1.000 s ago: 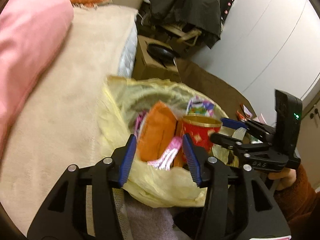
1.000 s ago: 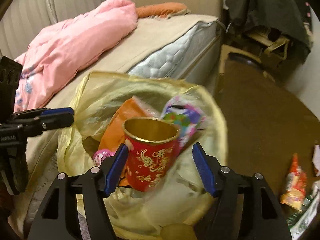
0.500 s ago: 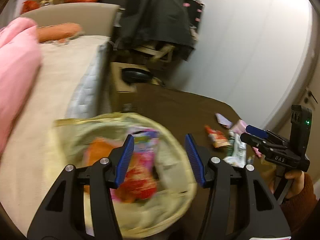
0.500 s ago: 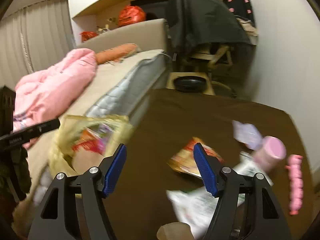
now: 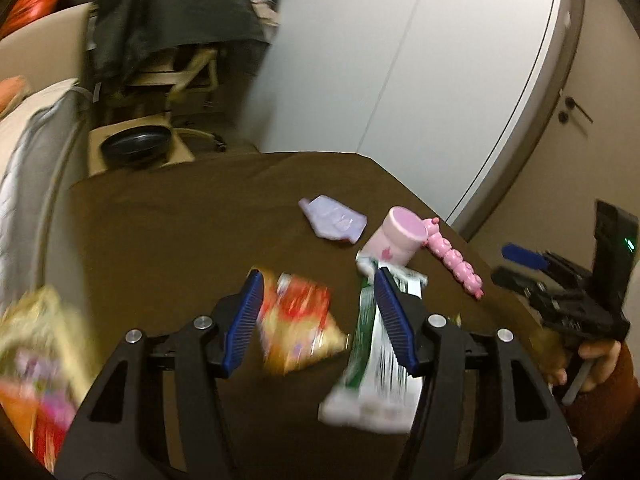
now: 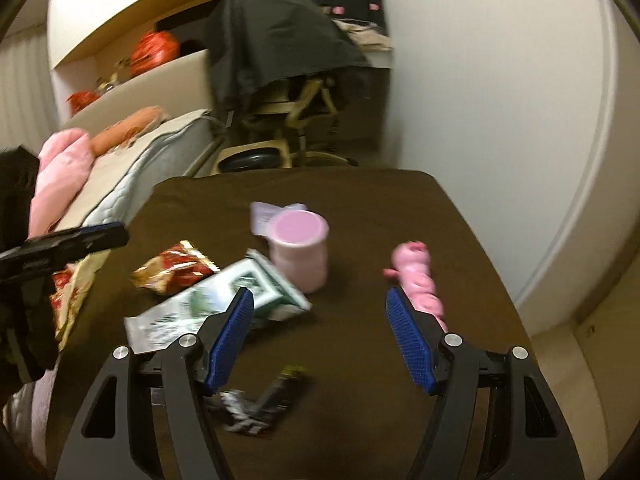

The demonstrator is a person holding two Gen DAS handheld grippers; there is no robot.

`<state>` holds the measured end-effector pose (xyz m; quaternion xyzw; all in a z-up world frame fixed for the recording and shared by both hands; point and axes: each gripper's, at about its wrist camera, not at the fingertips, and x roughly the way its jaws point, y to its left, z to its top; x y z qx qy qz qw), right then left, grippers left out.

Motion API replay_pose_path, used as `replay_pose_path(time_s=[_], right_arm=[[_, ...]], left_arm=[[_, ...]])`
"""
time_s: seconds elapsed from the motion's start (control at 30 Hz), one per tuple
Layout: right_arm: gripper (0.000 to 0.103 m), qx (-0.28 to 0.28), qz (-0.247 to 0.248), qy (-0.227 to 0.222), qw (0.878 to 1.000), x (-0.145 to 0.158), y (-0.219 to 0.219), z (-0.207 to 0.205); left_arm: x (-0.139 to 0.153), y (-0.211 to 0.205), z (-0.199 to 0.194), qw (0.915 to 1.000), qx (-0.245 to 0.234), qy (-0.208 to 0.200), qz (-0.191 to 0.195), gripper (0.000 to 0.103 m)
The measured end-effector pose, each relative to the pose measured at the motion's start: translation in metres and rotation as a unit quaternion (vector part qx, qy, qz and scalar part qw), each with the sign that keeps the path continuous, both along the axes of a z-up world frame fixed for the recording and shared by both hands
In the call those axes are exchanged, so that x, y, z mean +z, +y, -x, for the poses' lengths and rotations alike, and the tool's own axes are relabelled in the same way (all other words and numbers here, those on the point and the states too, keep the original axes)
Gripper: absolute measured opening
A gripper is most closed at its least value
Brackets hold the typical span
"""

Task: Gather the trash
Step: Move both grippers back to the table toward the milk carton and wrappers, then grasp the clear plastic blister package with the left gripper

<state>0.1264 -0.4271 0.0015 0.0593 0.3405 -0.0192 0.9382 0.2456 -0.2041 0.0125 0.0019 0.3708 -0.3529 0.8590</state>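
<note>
Facing the red snack wrapper [image 5: 298, 330], centre frame between released left gripper [image 5: 318, 322] blades; right gripper [image 6: 318, 336] released, empty.

on the brown surface lie several pieces of trash. a red and gold snack packet [image 6: 176, 267] lies flat at the left, touching a long green and white wrapper [image 6: 216, 304]. a pink cup [image 6: 298, 250] stands upright just behind the wrapper, with a pale purple packet [image 5: 334, 222] behind it. a small dark wrapper [image 6: 264, 404] lies nearest. the yellow trash bag [image 5: 36, 344], holding colourful rubbish, is blurred at the left edge.
</note>
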Motion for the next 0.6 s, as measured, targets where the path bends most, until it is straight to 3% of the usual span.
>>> replay_pose_path(time_s=[0.2, 0.4, 0.43, 0.5, 0.6], right_arm=[[0.065, -0.019, 0.001, 0.005, 1.0, -0.023, -0.012, 0.004], [0.065, -0.038, 0.0, 0.006, 0.999, -0.031, -0.021, 0.005], [0.065, -0.039, -0.003, 0.006, 0.999, -0.033, -0.023, 0.004], [0.065, -0.042, -0.004, 0.005, 0.999, -0.033, -0.023, 0.003], [0.065, -0.043, -0.003, 0.005, 0.999, -0.035, -0.023, 0.003]], left_arm=[[-0.023, -0.072, -0.06, 0.9937, -0.06, -0.022, -0.092, 0.047], [-0.05, -0.101, -0.106, 0.9939, -0.044, 0.043, -0.092, 0.046], [-0.054, -0.103, -0.111, 0.9935, -0.04, 0.053, -0.092, 0.043], [-0.063, -0.109, -0.122, 0.9911, -0.03, 0.08, -0.102, 0.022], [-0.067, -0.109, -0.128, 0.99, -0.011, 0.101, -0.098, 0.005]])
